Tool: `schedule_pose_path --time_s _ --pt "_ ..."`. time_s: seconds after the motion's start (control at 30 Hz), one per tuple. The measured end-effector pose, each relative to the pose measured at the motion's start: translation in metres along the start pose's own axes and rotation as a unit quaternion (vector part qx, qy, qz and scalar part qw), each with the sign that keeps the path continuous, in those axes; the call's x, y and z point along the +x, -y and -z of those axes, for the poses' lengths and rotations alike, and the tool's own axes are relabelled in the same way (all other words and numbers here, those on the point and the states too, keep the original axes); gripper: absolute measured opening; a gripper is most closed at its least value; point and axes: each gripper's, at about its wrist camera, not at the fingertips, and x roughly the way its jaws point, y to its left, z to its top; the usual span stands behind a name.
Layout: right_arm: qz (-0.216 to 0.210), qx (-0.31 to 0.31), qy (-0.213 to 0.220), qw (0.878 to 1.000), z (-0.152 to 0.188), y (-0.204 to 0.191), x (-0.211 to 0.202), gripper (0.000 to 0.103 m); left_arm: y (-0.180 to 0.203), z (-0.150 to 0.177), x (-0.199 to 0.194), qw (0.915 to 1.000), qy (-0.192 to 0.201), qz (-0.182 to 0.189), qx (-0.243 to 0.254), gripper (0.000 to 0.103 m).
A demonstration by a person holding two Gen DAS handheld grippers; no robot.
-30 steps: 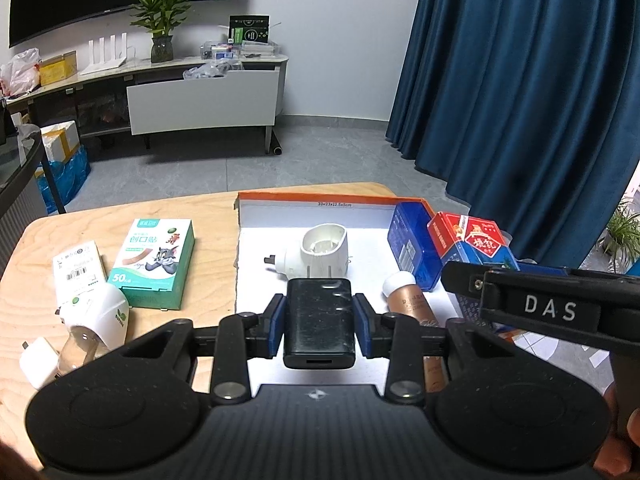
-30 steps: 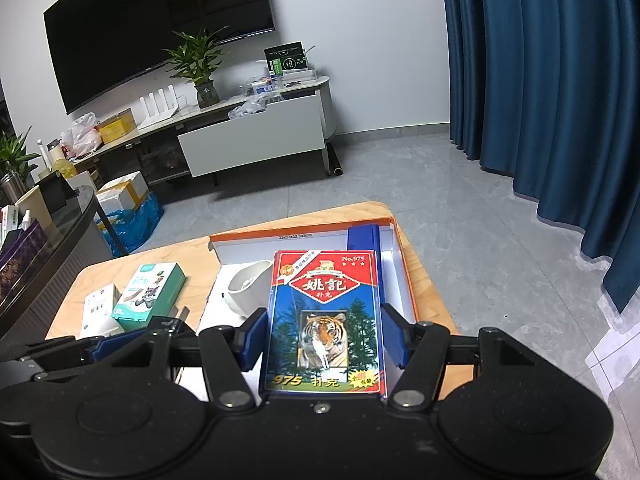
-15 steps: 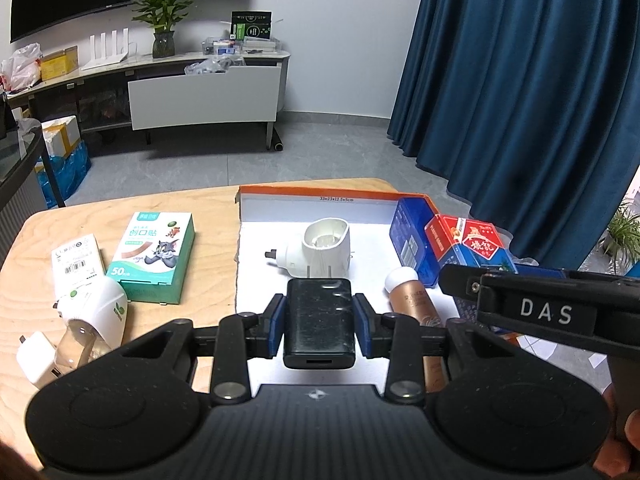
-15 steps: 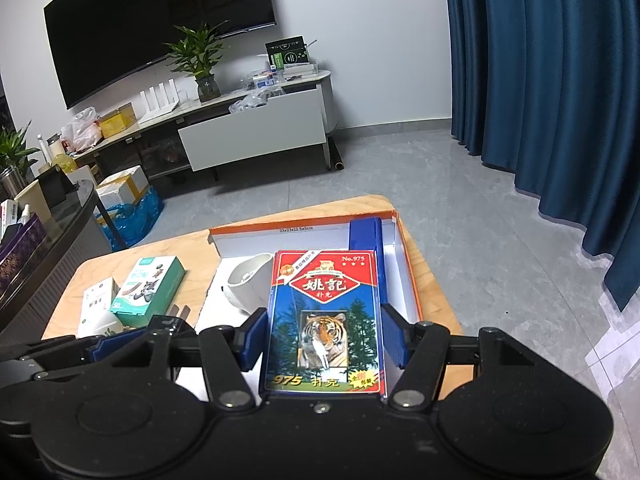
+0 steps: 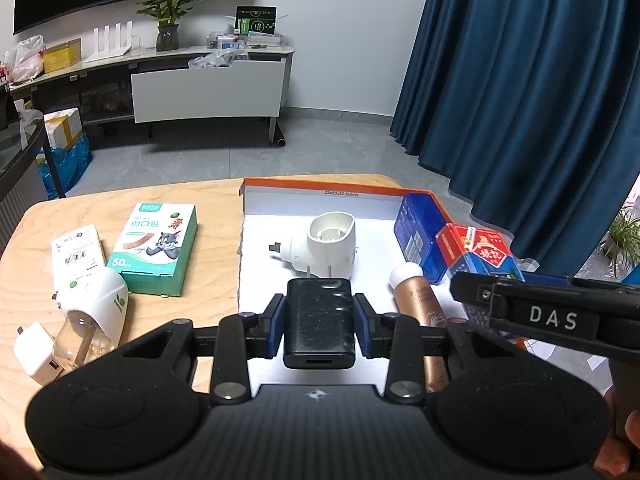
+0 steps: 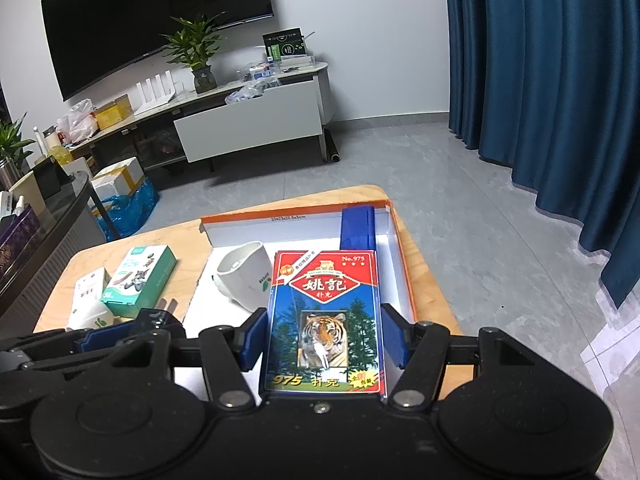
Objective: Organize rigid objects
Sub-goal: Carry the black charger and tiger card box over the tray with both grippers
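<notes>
My left gripper is shut on a black power bank and holds it over the near part of the white, orange-rimmed box. My right gripper is shut on a red and blue playing-card pack with a tiger, held over the box's right side; the pack also shows in the left wrist view. In the box lie a white plug-in device, a blue box and a gold bottle with a white cap.
On the wooden table left of the box lie a green plaster box, a small white carton, a white plug-in device with a green leaf and a white charger. Blue curtains hang on the right.
Both grippers have drawn back and up a little with their loads; the table objects look slightly farther away. Both grips are unchanged.
</notes>
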Motion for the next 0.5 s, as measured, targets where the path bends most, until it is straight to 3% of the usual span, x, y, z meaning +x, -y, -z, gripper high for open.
schedule_pose_path --time_s 0.5 --pt "-0.001 0.004 -0.004 1.000 0.0020 0.0024 0.0016 0.071 0.0026 0.0021 0.0033 1.0000 -0.004 0.007 0.002 0.037"
